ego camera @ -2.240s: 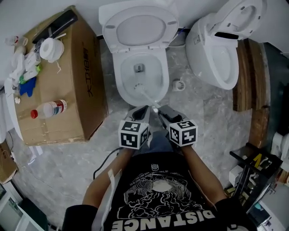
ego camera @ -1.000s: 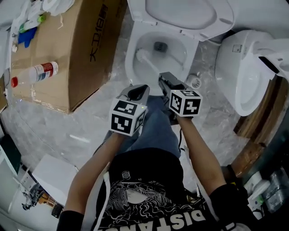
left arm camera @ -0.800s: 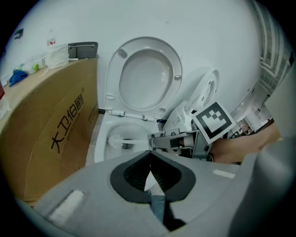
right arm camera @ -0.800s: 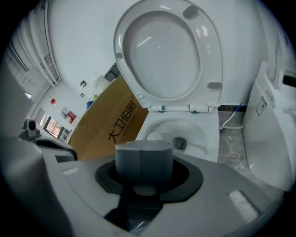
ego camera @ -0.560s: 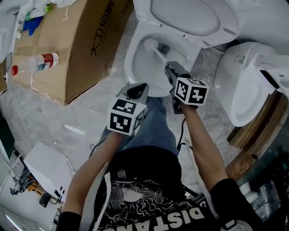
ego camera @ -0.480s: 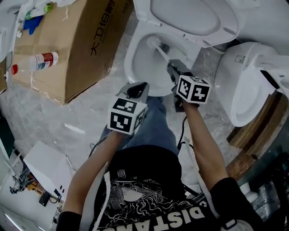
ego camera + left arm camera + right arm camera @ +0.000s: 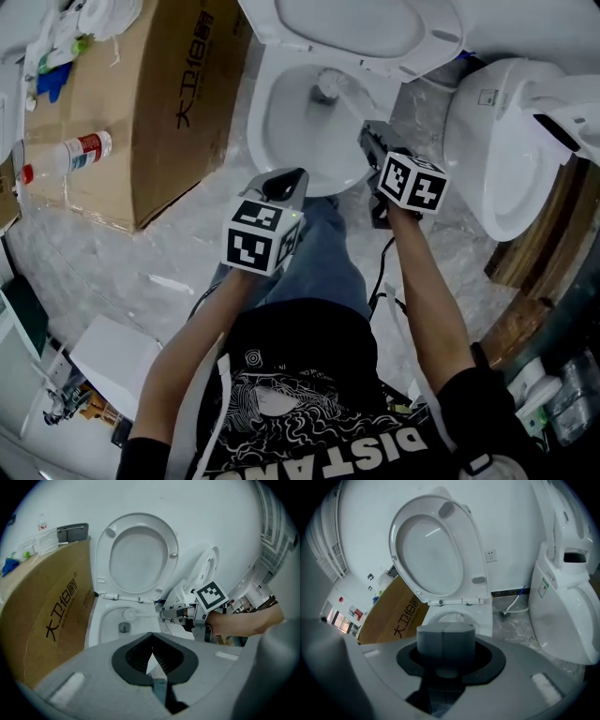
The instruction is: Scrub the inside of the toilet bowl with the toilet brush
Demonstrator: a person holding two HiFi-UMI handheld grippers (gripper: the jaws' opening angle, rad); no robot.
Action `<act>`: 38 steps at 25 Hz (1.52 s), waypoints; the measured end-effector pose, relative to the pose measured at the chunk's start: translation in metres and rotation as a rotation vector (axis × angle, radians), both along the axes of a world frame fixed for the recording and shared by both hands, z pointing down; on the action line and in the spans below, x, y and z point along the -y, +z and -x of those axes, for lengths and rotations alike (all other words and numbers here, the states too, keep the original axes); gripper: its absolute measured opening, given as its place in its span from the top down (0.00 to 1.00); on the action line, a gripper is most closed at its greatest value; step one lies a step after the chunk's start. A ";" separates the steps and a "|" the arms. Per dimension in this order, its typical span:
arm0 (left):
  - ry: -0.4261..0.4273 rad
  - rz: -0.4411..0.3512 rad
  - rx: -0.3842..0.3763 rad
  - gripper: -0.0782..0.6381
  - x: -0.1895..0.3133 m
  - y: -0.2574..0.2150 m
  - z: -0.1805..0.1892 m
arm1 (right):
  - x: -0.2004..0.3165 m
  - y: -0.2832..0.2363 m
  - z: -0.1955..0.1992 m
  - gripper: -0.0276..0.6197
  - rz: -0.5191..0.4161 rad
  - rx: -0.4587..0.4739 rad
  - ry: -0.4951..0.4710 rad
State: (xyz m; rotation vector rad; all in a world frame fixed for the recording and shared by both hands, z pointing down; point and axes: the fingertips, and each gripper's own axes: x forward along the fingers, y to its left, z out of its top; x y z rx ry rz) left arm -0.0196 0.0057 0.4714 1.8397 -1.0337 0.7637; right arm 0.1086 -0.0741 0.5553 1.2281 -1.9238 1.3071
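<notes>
Head view looks steeply down on the toilet bowl [image 7: 259, 127], far and centre on the floor, its seat and lid [image 7: 375, 28] tipped up behind it. Inside the bowl sits the head of the toilet brush [image 7: 127, 614], against the far wall just above the drain, and its white handle runs right to the right gripper [image 7: 371, 133]. In the right gripper view the fingers [image 7: 433, 639] are pressed together with only a seam between them, and they hide the brush itself; the left gripper view shows the handle entering them, so they are clamped on it. The left gripper [image 7: 285, 185] hovers near the bowl's near rim, above the person's knee; its fingers [image 7: 165, 653] meet at the tips with nothing between them. To the left stands a cardboard box [image 7: 169, 112], its top carrying a lying bottle with a red cap [image 7: 64, 157] and a few small items. A second toilet [image 7: 492, 141] stands to the right.
</notes>
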 end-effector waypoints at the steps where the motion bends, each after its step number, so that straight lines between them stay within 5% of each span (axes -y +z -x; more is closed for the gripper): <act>1: 0.011 -0.001 -0.002 0.89 0.000 0.000 -0.001 | -0.004 0.000 -0.005 0.71 0.001 -0.007 0.017; 11: 0.136 -0.004 -0.021 0.89 -0.016 0.000 -0.007 | -0.053 -0.004 -0.046 0.71 0.036 -0.062 0.198; 19: 0.206 -0.005 -0.039 0.89 -0.027 0.005 0.005 | -0.106 -0.003 -0.039 0.70 0.074 -0.076 0.266; 38: 0.247 0.023 -0.057 0.89 -0.049 0.018 0.028 | -0.195 -0.003 0.041 0.70 0.183 0.003 0.231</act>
